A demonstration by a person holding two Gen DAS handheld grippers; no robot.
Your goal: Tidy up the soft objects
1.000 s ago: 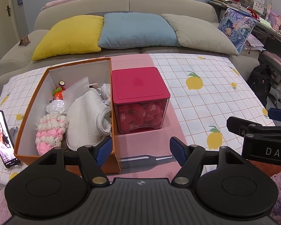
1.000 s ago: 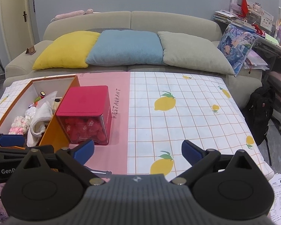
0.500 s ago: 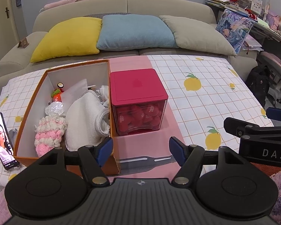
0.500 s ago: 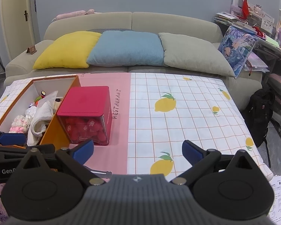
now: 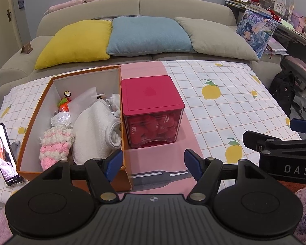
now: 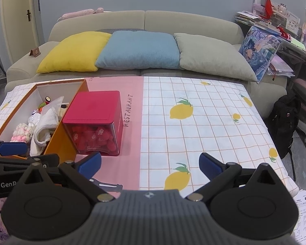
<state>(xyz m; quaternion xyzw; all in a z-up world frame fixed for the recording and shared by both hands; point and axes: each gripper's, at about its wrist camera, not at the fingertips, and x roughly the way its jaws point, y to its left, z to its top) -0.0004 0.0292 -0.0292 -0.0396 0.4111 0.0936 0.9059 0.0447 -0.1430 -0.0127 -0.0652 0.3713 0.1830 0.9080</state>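
Note:
An orange box (image 5: 33, 120) stands on the table at the left; it also shows in the right wrist view (image 6: 59, 140). It holds a white towel (image 5: 91, 130), a pink and white knitted piece (image 5: 55, 145), a crinkled plastic bag (image 5: 61, 119) and a small strawberry toy (image 5: 64, 104). A red-lidded clear cube (image 5: 151, 108) with red pieces stands right against it. My left gripper (image 5: 152, 164) is open and empty, near the table's front edge before the cube. My right gripper (image 6: 150, 163) is open and empty over the tablecloth.
A phone (image 5: 3, 153) leans at the left of the box. A sofa with yellow (image 5: 75, 40), blue (image 5: 149, 34) and grey (image 5: 216, 38) cushions stands behind the table. A black backpack (image 6: 283, 122) and a cluttered desk (image 6: 275, 26) are at the right.
Both grippers have drawn back slightly and risen a little; the view of the table has shifted only slightly. Both stay open and empty.

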